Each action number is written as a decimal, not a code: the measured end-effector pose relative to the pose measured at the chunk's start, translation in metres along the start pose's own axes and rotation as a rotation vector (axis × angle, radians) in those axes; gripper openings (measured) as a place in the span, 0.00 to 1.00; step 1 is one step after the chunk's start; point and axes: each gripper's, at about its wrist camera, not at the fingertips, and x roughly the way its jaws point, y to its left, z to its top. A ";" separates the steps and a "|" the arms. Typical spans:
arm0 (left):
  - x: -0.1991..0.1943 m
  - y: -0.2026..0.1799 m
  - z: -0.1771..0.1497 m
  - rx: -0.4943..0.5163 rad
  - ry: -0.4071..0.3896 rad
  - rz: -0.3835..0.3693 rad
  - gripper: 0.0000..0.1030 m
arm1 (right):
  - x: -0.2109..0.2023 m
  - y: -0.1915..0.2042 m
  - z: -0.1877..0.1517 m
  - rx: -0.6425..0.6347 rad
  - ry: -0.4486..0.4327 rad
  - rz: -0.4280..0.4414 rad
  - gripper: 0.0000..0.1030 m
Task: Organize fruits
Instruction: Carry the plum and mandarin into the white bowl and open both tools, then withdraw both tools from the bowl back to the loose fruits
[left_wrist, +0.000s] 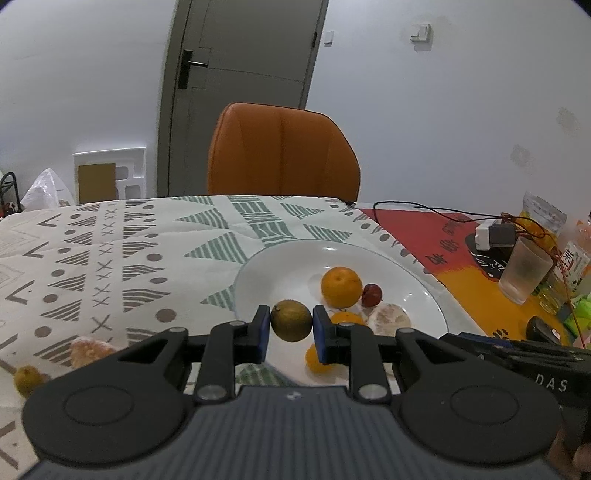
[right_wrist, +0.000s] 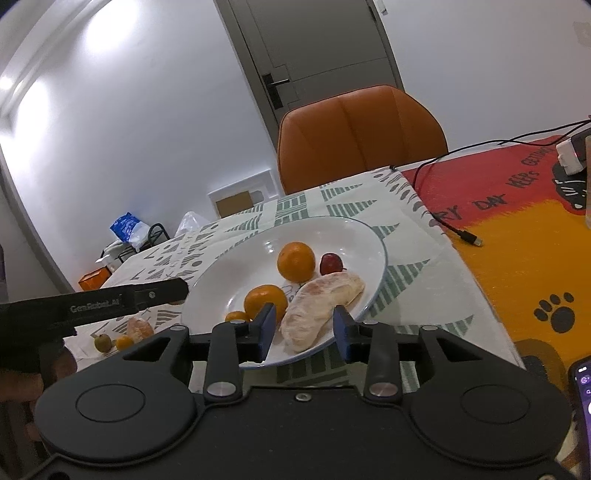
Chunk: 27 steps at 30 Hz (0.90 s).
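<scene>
A patterned cloth (left_wrist: 110, 258) covers the table, with an orange chair (left_wrist: 282, 153) and grey door (left_wrist: 240, 74) behind. The left gripper (left_wrist: 291, 325) clamps a green fruit (left_wrist: 291, 320) above the near rim of the white plate (left_wrist: 266, 273). The right gripper (right_wrist: 304, 328) stands partly open, its pads clear of the peeled pomelo (right_wrist: 321, 306) lying on the plate between them.
</scene>
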 end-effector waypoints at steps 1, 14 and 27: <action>0.001 -0.002 0.001 0.003 0.001 -0.003 0.23 | 0.000 -0.001 0.000 0.001 -0.002 0.001 0.34; -0.004 0.010 0.000 -0.013 0.015 0.065 0.41 | 0.006 0.006 -0.002 -0.009 0.010 0.023 0.37; -0.038 0.038 -0.004 -0.048 -0.015 0.149 0.71 | 0.007 0.036 -0.004 -0.048 0.005 0.059 0.56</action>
